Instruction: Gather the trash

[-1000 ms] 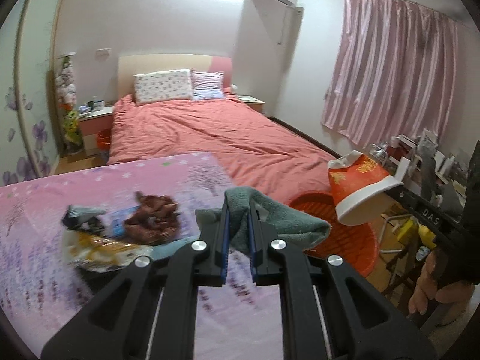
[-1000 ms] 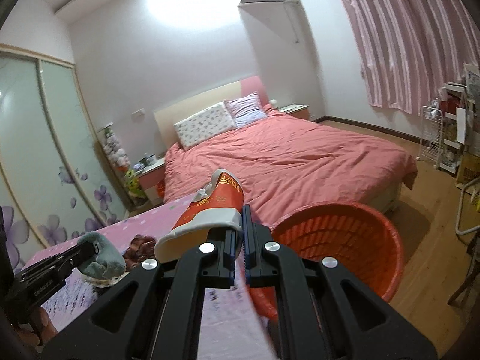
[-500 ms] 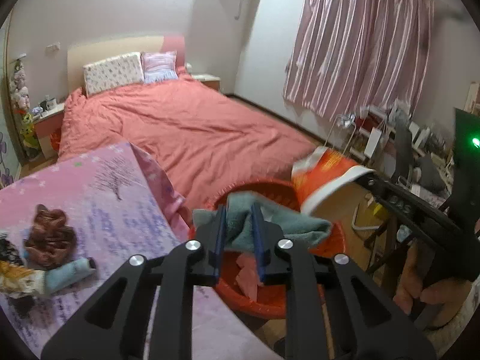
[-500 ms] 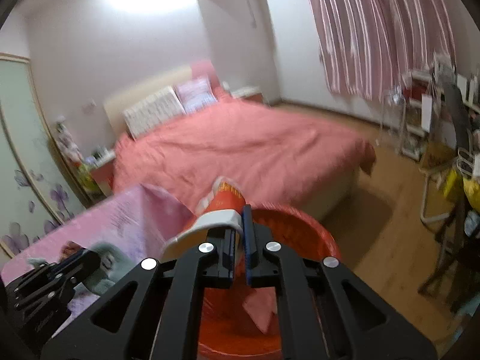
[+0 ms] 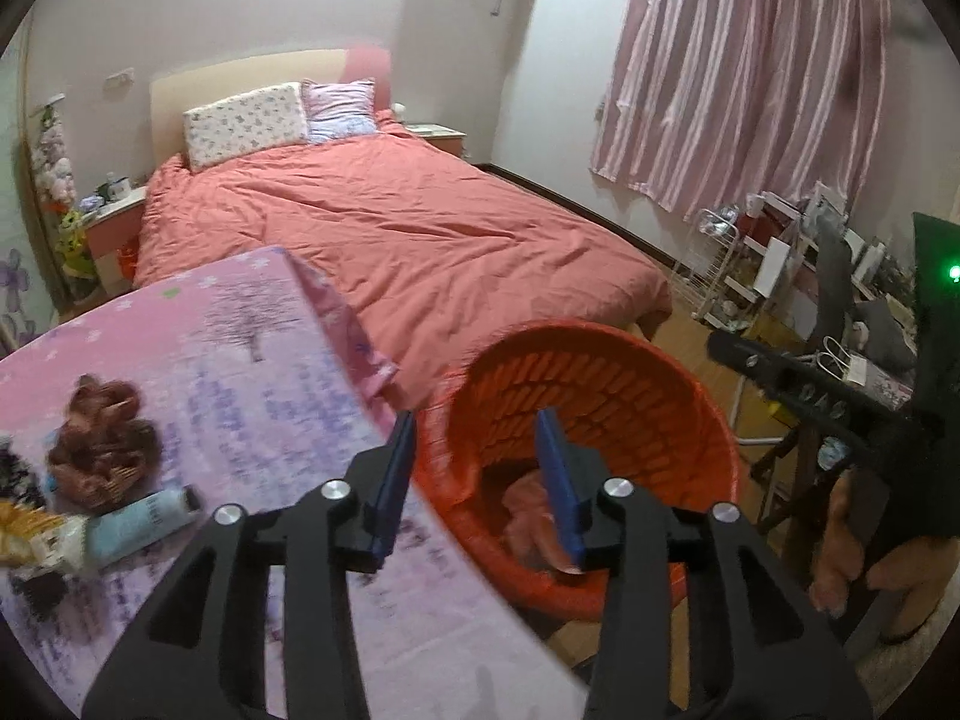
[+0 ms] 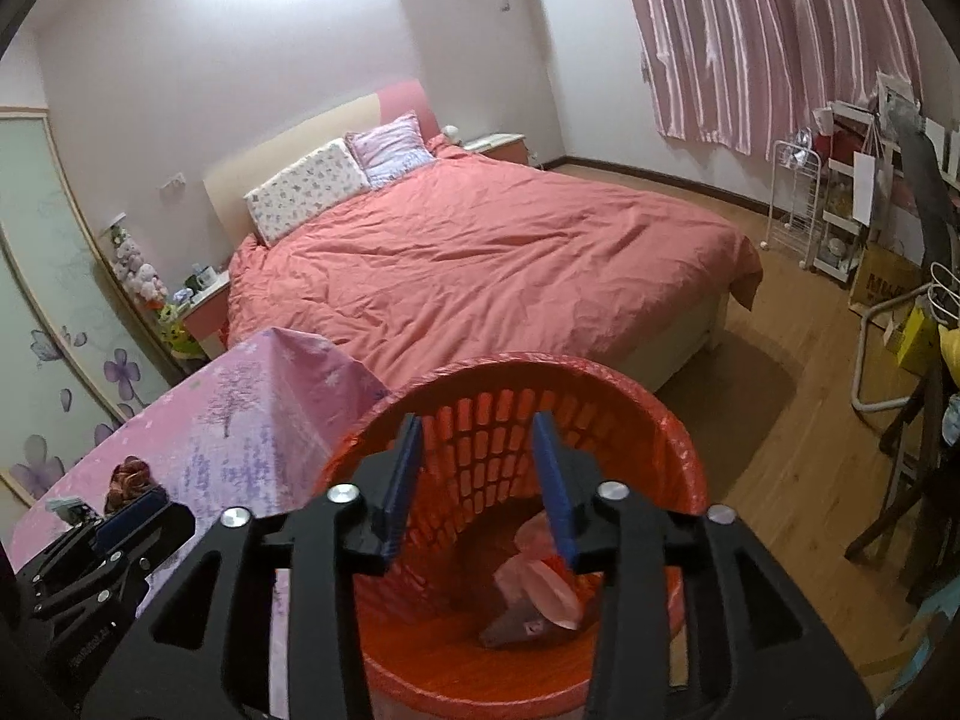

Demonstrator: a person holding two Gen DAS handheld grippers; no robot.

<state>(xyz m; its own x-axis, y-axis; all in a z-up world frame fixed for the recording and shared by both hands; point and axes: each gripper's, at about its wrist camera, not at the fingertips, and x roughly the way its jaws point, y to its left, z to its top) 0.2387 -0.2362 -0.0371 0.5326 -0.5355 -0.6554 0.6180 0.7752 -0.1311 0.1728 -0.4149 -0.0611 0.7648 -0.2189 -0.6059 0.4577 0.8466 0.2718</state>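
An orange slatted basket (image 5: 606,360) stands on the floor beside the pink-clothed table (image 5: 240,372); it also shows in the right wrist view (image 6: 600,378). Pink and dark trash (image 6: 540,600) lies at its bottom. My left gripper (image 5: 477,480) is open and empty over the basket's near rim and the table edge. My right gripper (image 6: 480,480) is open and empty above the basket's mouth. On the table lie a brown crumpled wad (image 5: 102,438), a pale blue tube (image 5: 138,522) and a yellow wrapper (image 5: 30,534).
A bed with a coral duvet (image 5: 390,228) lies behind the basket. Pink curtains (image 5: 738,66) hang at the right. A white wire rack (image 6: 792,198), chairs and clutter crowd the right side. Wooden floor (image 6: 798,438) shows between bed and clutter.
Both grippers have opened. The grey-green cloth has left my left gripper and the red-and-white cup my right. Both views have swung over the basket.
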